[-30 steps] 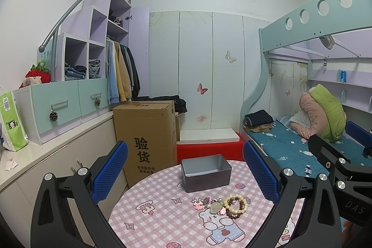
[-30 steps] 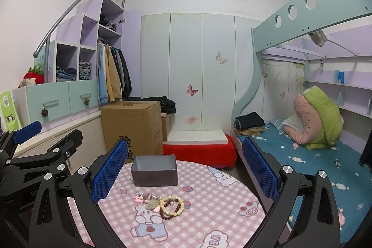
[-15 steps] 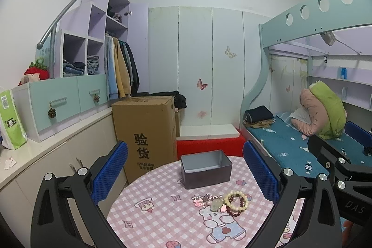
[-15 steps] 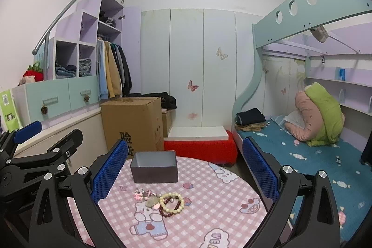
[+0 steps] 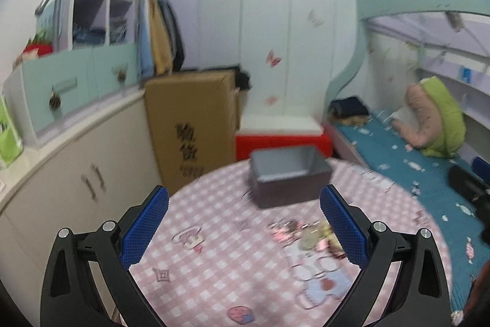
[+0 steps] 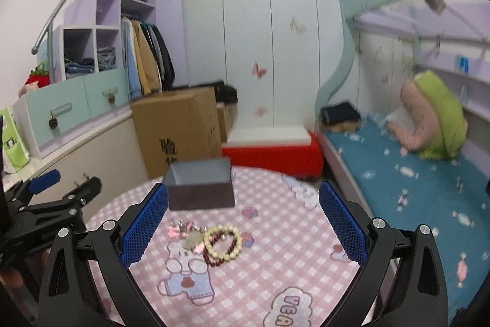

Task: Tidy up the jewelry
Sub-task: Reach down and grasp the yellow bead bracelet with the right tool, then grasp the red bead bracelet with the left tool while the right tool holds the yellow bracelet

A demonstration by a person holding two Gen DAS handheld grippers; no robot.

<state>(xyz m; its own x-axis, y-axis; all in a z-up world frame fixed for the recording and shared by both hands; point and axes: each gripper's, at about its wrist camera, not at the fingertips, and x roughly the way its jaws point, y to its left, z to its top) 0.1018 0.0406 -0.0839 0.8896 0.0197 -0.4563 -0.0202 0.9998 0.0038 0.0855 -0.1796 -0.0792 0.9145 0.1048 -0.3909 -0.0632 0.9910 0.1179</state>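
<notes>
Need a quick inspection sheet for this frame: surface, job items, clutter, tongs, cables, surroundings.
Surface: round table with pink checked cartoon cloth.
Job's things: open grey rectangular metal box at the far side; nearer, a small heap on the cloth: cream bead bracelet, dark red bead bracelet, pink trinkets. Box contents not visible.
Clutter: nothing seen.
Grippers: left tongs open, empty; right tongs open, empty, above the heap.
Cables: nothing seen.
Surroundings: brown cardboard carton, red storage bench, bunk bed with teal sheet.
</notes>
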